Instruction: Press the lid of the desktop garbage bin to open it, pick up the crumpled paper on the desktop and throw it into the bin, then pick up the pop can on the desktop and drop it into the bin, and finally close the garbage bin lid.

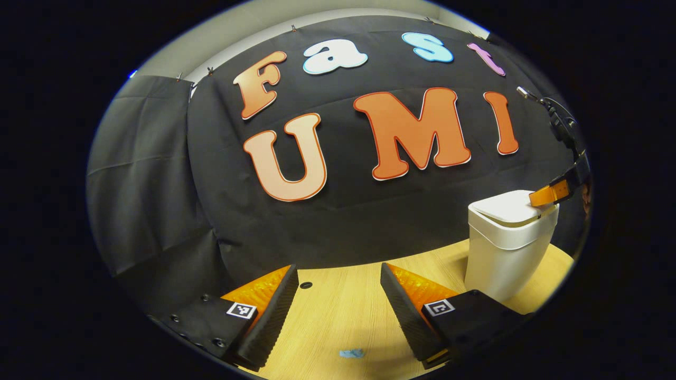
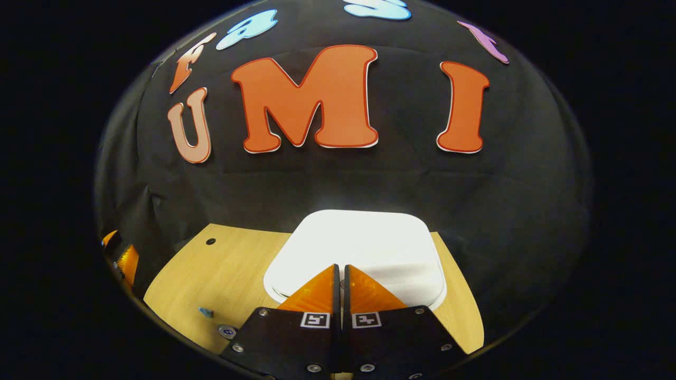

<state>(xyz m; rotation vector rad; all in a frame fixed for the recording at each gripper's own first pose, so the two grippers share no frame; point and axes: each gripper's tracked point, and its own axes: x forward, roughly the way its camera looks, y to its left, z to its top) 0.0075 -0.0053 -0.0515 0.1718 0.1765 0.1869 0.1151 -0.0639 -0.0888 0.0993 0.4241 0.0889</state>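
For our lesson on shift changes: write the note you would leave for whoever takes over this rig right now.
Right claw: shut, tips on the bin's lid, at its near edge.
Left claw: open, holding nothing, above the table left of the bin.
The lid looks closed or barely pressed.
A small blue scrap lies on the table.
Left: open the lid, drop in the paper, then the can, and close the lid.

The bin [image 1: 508, 248] and its lid [image 2: 364, 250] are white, the table [image 1: 343, 311] pale woodgrain; at six o'clock, a blue scrap [image 1: 351, 353].
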